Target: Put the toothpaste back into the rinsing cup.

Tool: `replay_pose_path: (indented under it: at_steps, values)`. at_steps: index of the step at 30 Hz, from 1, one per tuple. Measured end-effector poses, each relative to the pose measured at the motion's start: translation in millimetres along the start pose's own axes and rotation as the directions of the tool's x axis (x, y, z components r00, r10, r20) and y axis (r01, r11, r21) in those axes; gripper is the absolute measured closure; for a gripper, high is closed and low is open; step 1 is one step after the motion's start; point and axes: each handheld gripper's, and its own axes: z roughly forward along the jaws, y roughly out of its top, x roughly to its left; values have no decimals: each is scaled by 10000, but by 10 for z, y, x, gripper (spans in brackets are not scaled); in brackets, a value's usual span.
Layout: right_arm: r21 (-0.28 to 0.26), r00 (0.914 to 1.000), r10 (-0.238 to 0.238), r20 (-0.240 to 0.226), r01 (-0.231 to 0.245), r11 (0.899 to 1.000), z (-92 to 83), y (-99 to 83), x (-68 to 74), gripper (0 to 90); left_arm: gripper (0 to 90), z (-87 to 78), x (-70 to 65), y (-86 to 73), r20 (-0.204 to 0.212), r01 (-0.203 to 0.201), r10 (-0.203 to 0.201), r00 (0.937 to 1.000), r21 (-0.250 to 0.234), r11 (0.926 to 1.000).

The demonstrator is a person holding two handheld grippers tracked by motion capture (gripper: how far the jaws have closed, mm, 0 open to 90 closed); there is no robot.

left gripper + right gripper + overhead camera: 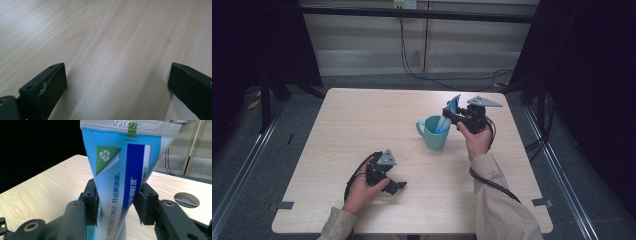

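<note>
A teal mug [432, 134] stands on the light wooden table [362, 125], right of the middle. A blue and white toothpaste tube [446, 120] stands tilted in it, crimped end up. My right gripper [452, 115] reaches to the tube from the right. In the right gripper view the tube [122, 170] rises between the two pads of that gripper [117, 205], which stand close at its sides without squeezing it. My left gripper [397, 186] rests near the table's front, and its jaws [117, 82] stand wide apart over bare wood.
A round cable hole [186, 199] is cut in the table beyond the tube. Black cables trail from both grippers toward the front edge. Dark curtains hang at both sides, and metal floor rails run along the table's left and right.
</note>
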Motion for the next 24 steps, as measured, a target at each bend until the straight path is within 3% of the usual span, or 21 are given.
replay_pose_path:
  at_steps: [24]
  values:
    - [83, 9998, -42, 200, 40, 10000, -24, -27, -27, 523, 20, -1, 2, 1, -3, -38, 38, 10000, 28, 10000]
